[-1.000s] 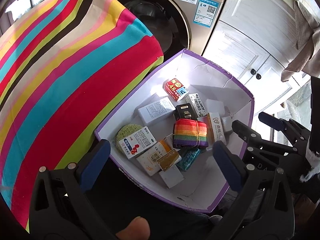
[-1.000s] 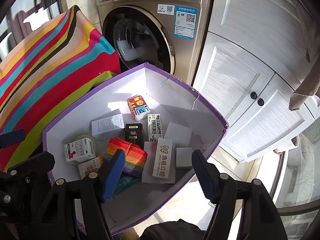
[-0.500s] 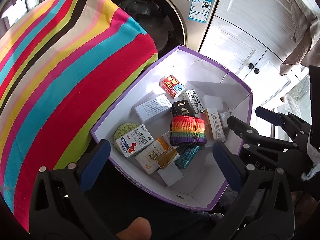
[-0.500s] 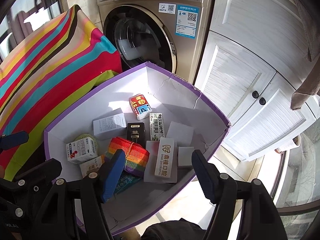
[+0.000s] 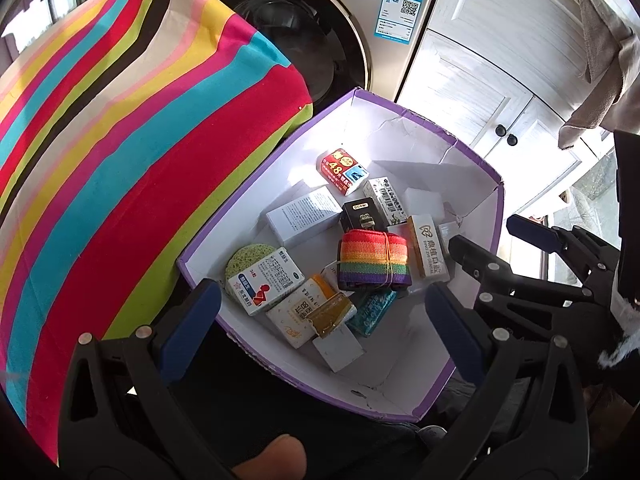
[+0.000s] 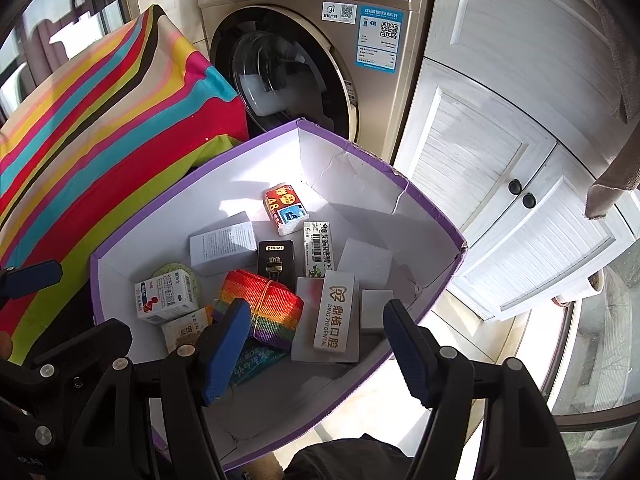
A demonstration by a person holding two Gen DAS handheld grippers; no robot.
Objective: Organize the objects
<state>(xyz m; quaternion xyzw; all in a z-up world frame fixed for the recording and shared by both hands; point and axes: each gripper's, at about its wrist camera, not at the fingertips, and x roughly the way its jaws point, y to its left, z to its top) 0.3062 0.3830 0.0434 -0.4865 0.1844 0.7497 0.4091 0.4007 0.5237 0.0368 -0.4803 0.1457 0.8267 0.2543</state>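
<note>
Purple-rimmed cardboard box [image 6: 424, 200] sits before the washing machine [image 6: 304, 40], holding small packets and a rainbow strap roll [image 6: 260, 308], while left gripper [image 5: 320, 316] and right gripper [image 6: 312, 348] hover above, jaws apart, holding nothing.

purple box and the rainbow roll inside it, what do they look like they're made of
Purple-edged box: looks like cardboard, matte white inside, purple outside; its walls show creases and a torn, cracked rim.
Rainbow striped roll: looks like woven fabric webbing, going by the ribbed weave; a thin elastic band, probably rubber, binds it. The fibre cannot be told.
</note>
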